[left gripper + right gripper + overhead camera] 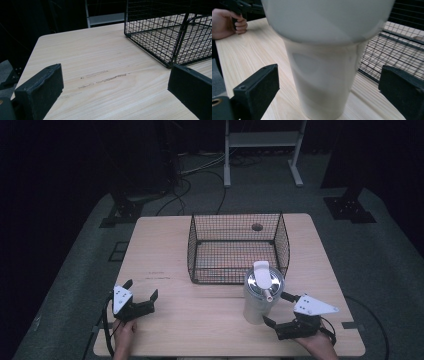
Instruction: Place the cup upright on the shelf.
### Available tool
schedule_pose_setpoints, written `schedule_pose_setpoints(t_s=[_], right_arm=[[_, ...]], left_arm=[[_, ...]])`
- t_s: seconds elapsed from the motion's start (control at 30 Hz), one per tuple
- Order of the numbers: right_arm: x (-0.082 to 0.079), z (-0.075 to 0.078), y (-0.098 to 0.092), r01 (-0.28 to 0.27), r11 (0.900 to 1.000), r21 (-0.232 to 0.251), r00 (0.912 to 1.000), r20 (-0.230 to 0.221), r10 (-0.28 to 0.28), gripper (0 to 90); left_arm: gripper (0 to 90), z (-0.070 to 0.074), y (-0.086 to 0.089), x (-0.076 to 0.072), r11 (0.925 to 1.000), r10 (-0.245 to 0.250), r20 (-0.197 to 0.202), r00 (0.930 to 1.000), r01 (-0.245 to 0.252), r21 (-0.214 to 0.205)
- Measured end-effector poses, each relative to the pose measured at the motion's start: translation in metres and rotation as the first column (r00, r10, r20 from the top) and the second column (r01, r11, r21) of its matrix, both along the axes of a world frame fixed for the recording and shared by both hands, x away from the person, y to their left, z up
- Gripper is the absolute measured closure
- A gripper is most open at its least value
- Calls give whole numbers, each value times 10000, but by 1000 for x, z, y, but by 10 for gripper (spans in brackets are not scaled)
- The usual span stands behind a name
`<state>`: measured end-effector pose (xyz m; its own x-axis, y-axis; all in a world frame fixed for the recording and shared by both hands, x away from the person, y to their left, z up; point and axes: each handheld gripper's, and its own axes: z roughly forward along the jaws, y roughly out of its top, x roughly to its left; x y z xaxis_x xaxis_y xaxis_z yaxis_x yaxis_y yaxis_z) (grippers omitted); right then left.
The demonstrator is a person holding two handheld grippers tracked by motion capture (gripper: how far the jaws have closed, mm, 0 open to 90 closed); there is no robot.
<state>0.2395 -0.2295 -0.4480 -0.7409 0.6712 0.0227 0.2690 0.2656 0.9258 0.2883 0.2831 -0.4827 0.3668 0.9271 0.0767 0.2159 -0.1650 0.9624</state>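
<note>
At the lower right of the high view, the right tool [278, 309] is held spread around the upright white tumbler [261, 295], not pinching it; the wire basket [239, 247] is seen just behind. At lower left, the left tool [142, 293] is held spread over the bare table [200, 320].

Left tongs [142, 292]: held low in my left hand [124, 332] at the near left, jaws spread wide, nothing between them. Right tongs [278, 309]: held in my right hand [316, 345] at the near right, jaws spread wide, angled inward and forward.

White tumbler [262, 297], black wire basket [239, 247], pale wood-grain table [200, 320].
</note>
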Motion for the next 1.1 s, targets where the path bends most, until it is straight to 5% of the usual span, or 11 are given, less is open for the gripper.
schedule_pose_setpoints(t_s=[1.1], right_arm=[[22,-9,34,-27,9982,594,9983,575,-8,28]], left_arm=[[0,0,0,0,10000,-43,35,10000,43,8]])
